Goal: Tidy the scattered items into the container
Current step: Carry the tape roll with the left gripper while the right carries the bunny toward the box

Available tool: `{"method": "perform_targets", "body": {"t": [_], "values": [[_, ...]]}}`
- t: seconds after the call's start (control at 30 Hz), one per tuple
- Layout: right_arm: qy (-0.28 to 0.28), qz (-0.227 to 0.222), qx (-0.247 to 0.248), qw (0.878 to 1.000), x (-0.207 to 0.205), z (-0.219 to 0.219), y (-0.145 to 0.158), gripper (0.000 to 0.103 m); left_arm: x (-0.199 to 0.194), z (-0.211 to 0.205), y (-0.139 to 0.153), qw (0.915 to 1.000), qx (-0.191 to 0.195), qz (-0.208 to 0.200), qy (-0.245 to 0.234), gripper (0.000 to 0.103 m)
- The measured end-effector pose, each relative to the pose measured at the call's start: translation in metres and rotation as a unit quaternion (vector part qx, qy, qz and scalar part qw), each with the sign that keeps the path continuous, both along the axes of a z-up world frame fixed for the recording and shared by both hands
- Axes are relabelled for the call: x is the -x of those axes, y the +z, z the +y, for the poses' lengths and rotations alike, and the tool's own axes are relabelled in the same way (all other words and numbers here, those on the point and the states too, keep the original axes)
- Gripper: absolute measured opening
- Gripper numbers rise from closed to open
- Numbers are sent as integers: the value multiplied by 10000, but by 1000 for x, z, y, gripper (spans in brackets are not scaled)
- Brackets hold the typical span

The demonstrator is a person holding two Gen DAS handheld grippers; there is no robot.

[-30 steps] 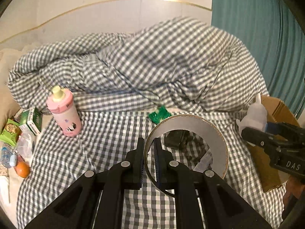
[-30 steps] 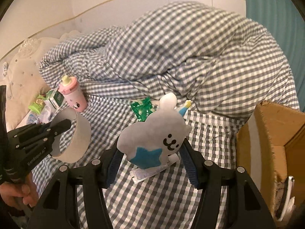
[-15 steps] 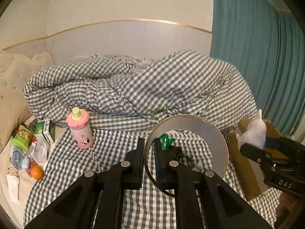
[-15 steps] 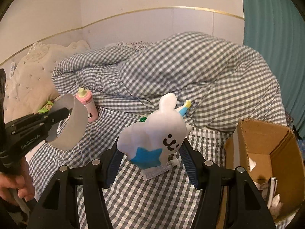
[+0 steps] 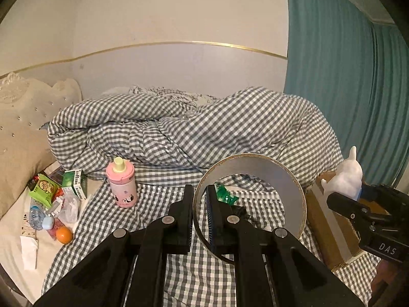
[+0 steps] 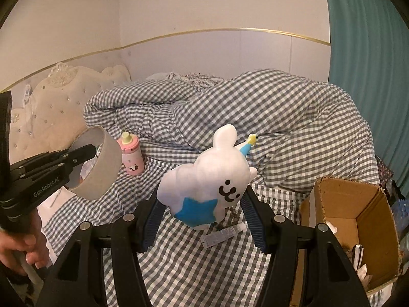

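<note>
Left gripper (image 5: 199,213): jaws closed on the wall of a wide tape roll (image 5: 249,206), one finger outside the ring and one inside; the roll is held clear of the bed, its opening facing the camera. Seen from the right wrist, the same roll (image 6: 95,162) hangs from the left gripper (image 6: 88,153) above the left side of the bed, with the person's hand (image 6: 23,249) on the handle below. Right gripper (image 6: 202,213): jaws spread wide around a white rabbit plush toy (image 6: 208,176) with a blue star on its body and a small blue-and-yellow cone at its head; both blue pads bear on the toy's lower flanks and it is carried in the air. From the left wrist the toy (image 5: 345,176) appears from behind, above the near edge of the cardboard box (image 5: 329,227). The box (image 6: 358,220) sits open at the right of the bed beside the teal curtain (image 6: 368,38), with some pale items inside that cannot be identified. On the gingham sheet (image 6: 184,263) lies a small tube (image 6: 223,234), just below the toy. A pink bottle (image 5: 122,183) stands upright near the bunched duvet (image 5: 204,130). A green sachet (image 5: 225,195) is visible through the roll. Left of the bottle lie green boxes (image 5: 75,183), a snack packet (image 5: 44,190) and an orange (image 5: 64,234).
</note>
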State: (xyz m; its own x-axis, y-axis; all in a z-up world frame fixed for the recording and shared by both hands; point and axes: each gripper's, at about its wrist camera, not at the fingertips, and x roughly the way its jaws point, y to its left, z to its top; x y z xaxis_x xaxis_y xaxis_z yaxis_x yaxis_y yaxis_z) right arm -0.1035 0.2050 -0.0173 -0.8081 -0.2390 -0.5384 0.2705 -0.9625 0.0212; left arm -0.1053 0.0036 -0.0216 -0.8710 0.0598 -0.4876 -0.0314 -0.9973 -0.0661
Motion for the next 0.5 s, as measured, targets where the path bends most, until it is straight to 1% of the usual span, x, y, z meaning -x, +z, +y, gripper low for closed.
{"method": "perform_targets", "body": {"t": [0.17, 0.5], "values": [[10, 102, 11, 9999, -6, 3, 9, 59, -7, 4, 8, 9999, 58, 95, -30, 10], [-96, 233, -18, 9997, -20, 15, 16, 59, -7, 21, 14, 9998, 48, 148, -154, 10]]}}
